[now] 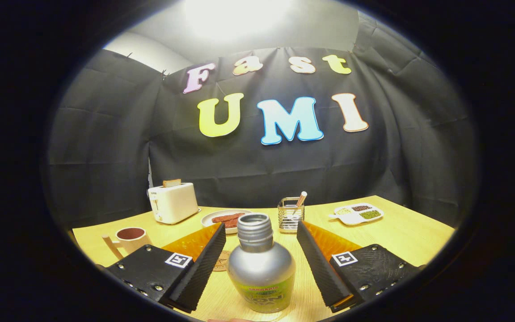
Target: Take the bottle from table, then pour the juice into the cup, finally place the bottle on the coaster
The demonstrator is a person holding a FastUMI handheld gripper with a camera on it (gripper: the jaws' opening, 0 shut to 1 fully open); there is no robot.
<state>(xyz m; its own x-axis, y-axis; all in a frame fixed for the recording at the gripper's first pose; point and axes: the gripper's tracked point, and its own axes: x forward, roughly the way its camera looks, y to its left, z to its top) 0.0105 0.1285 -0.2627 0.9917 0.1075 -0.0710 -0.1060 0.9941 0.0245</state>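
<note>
The bottle point(261, 268) stands upright on the table point(400, 232), uncapped, its open neck showing, and it sits between the two fingers of the gripper point(261, 264). The fingers are spread wide, one on each side of the bottle, with a clear gap to each; neither touches it. So the step in hand looks to be the grasp, with nothing lifted yet.

Taking the bottle as the landmark: the coaster point(222, 260) lies just left of it and slightly behind, partly hidden by the left finger. The cup point(131, 238) stands further left, well apart. Behind the bottle are a plate point(221, 218) and a wire holder point(290, 215); a toaster point(172, 202) is far back to the left and a tray point(356, 213) far back to the right.

To grasp well, I judge the gripper should close evenly so both fingers meet the round body together, on the wide part below the shoulder, not on the tapering neck where they could slide up. The bottle looks a little nearer the left finger, so centring first would keep it from being nudged sideways. With the cap off, it should stay upright through the lift, or juice may spill before the cup.
</note>
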